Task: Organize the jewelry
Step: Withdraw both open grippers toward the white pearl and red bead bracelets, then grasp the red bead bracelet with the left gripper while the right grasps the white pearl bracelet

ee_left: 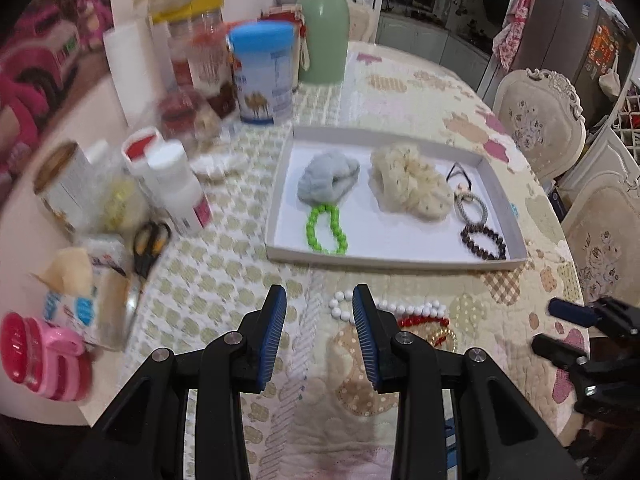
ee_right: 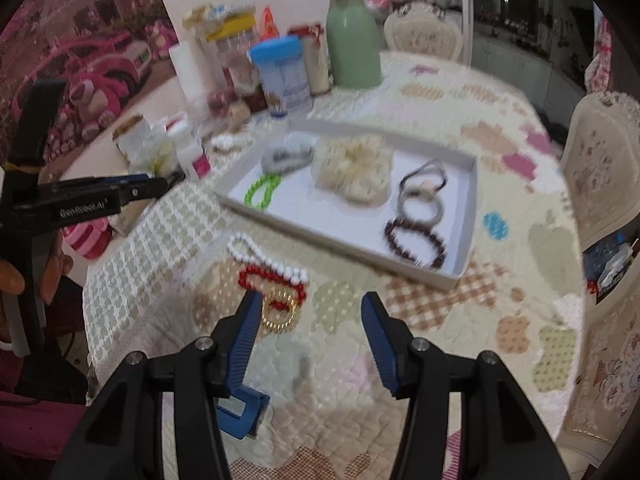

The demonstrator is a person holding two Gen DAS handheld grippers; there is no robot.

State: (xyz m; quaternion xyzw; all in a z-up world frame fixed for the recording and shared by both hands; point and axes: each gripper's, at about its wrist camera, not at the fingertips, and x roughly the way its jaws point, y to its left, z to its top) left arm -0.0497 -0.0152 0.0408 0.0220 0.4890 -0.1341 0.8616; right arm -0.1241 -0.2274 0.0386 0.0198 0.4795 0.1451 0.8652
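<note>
On the quilted counter (ee_left: 420, 92), just short of the white tray (ee_left: 280, 200), three bracelets lie bunched & touching: white beads (ee_right: 266, 258), red beads (ee_right: 250, 276), gold coil (ee_right: 280, 312). Left gripper (ee_left: 320, 336) hovers w/ jaws partway apart, empty; right gripper (ee_right: 310, 334) likewise, jaws wider, nothing between. You'd do best to pick one strand at a time, prob. the white, pinching across it, not along. Its long axis runs from near the left gripper's side toward the right, roughly parallel w/ the tray's near edge.
</note>
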